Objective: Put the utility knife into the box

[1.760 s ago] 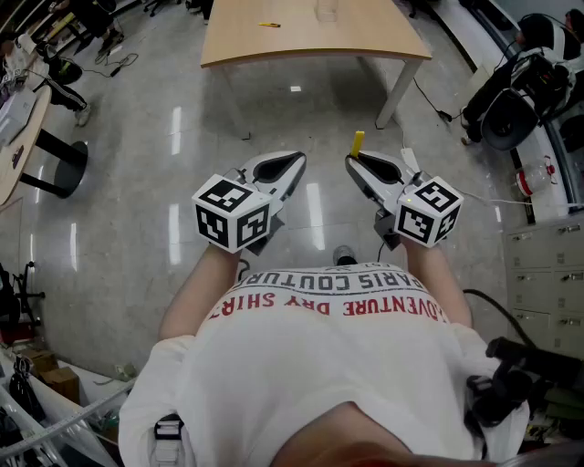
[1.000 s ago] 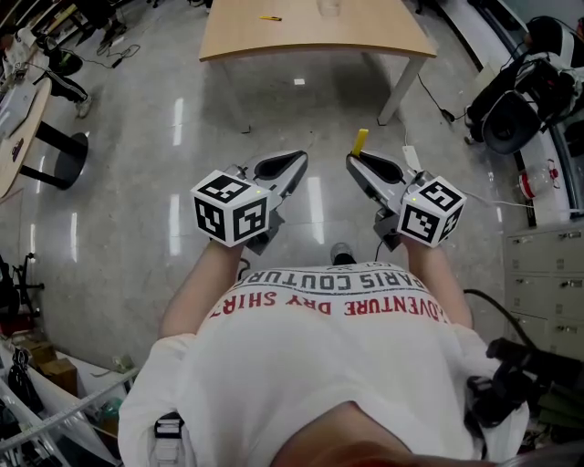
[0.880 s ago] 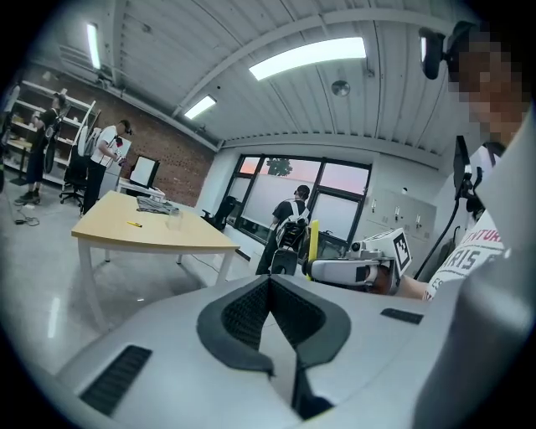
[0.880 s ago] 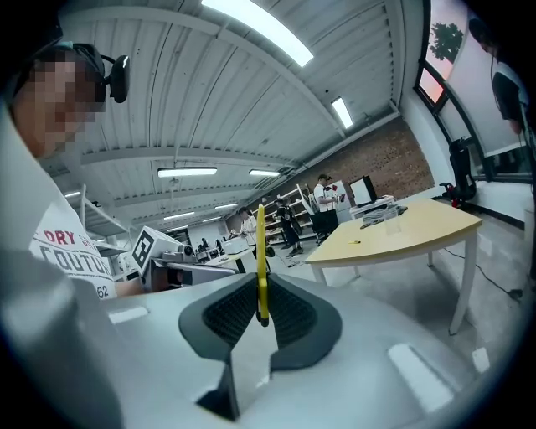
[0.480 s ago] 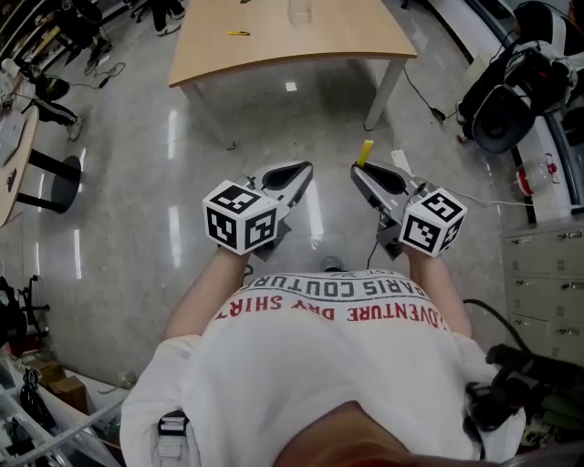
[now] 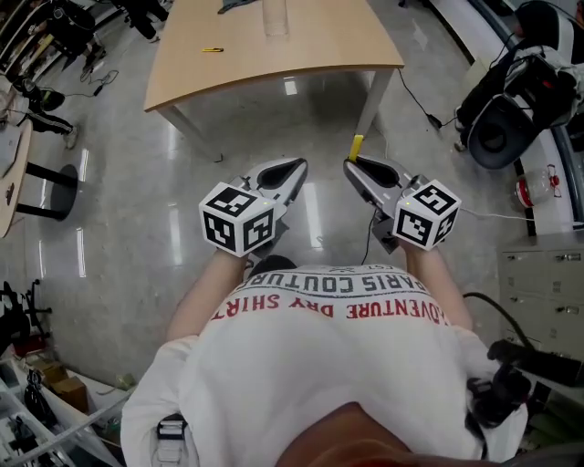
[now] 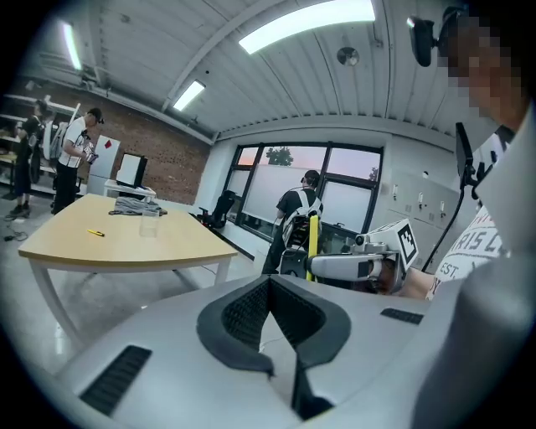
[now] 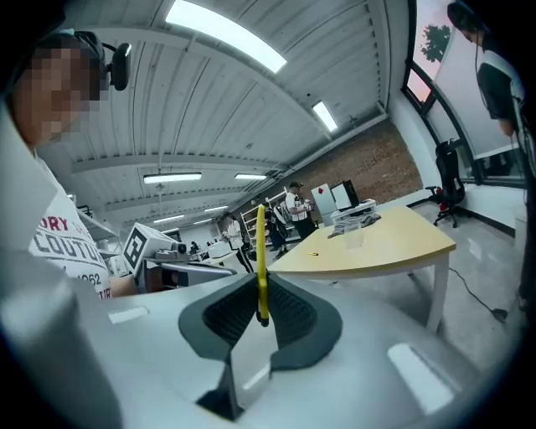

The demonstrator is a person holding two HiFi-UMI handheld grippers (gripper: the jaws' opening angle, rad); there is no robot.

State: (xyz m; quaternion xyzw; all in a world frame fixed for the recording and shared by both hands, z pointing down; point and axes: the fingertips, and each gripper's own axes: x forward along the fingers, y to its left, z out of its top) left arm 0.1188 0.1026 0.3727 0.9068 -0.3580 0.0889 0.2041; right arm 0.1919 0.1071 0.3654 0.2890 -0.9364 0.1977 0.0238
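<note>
A thin yellow utility knife sticks up from the tip of my right gripper, whose jaws are shut on its lower end. In the right gripper view the knife stands upright between the dark pads. My left gripper is held level beside it, jaws shut together with nothing between them. Both hang over bare floor, in front of a wooden table. A small clear box stands on the table's far part, also seen from the left gripper.
On the table lie a small yellow object and a grey cloth. White table legs stand ahead on the polished floor. Black chairs and cables crowd the right side. People stand in the background.
The table has come nearer in the head view, with more of its top showing. Both grippers keep the same pose side by side, and the knife stays in the right one.
</note>
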